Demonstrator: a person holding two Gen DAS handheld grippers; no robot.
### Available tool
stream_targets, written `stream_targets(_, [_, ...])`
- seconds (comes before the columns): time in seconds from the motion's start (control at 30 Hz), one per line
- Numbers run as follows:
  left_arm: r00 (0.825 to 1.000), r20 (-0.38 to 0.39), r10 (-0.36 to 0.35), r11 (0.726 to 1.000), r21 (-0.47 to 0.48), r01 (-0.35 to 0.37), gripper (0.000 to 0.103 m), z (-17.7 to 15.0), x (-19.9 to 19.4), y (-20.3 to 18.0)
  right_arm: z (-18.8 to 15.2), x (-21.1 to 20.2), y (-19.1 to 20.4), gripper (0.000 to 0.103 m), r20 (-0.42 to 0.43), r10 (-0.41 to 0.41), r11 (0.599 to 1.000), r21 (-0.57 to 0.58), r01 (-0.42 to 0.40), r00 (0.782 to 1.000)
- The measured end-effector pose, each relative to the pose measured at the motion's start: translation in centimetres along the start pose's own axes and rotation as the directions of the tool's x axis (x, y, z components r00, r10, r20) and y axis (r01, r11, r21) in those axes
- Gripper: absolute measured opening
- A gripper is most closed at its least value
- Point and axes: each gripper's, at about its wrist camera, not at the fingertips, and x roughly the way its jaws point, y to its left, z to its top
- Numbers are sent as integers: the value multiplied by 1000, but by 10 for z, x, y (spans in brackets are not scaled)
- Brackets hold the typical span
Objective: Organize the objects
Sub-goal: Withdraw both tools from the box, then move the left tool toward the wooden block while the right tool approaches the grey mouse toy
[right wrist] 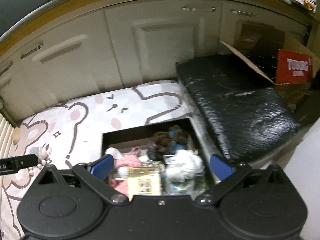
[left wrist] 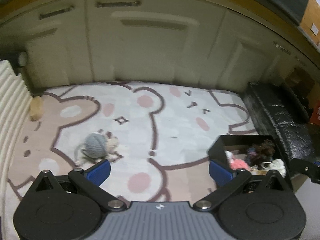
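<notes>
A grey yarn ball with a small beige knitted toy (left wrist: 99, 147) lies on the bear-print mat (left wrist: 140, 120), just ahead and left of my left gripper (left wrist: 160, 172), which is open and empty. A black box (left wrist: 243, 140) full of yarn and soft toys stands at the mat's right edge. In the right wrist view my right gripper (right wrist: 161, 167) is open and empty, hovering over that box (right wrist: 148, 132), above pink yarn (right wrist: 128, 162), white yarn (right wrist: 186, 164) and a labelled packet (right wrist: 145, 182). The toy shows at the left (right wrist: 45, 153).
Cream cabinet doors (left wrist: 140, 46) stand behind the mat. A black wrapped slab (right wrist: 236, 104) lies right of the box, with a red carton (right wrist: 294, 70) behind it. A white ribbed radiator (left wrist: 10, 92) and a small tan toy (left wrist: 36, 108) are at the left.
</notes>
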Motion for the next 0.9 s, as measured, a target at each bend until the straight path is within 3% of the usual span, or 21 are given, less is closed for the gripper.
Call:
stream_targets(0.47, [996, 29, 81, 990, -120, -78, 103, 7, -17, 98, 5, 21, 96, 103, -17, 85, 990, -108, -87, 996])
stream_targets(0.9, [985, 60, 161, 972, -181, -148, 103, 6, -24, 154, -3, 35, 168, 103, -50, 190, 968, -159, -195, 981])
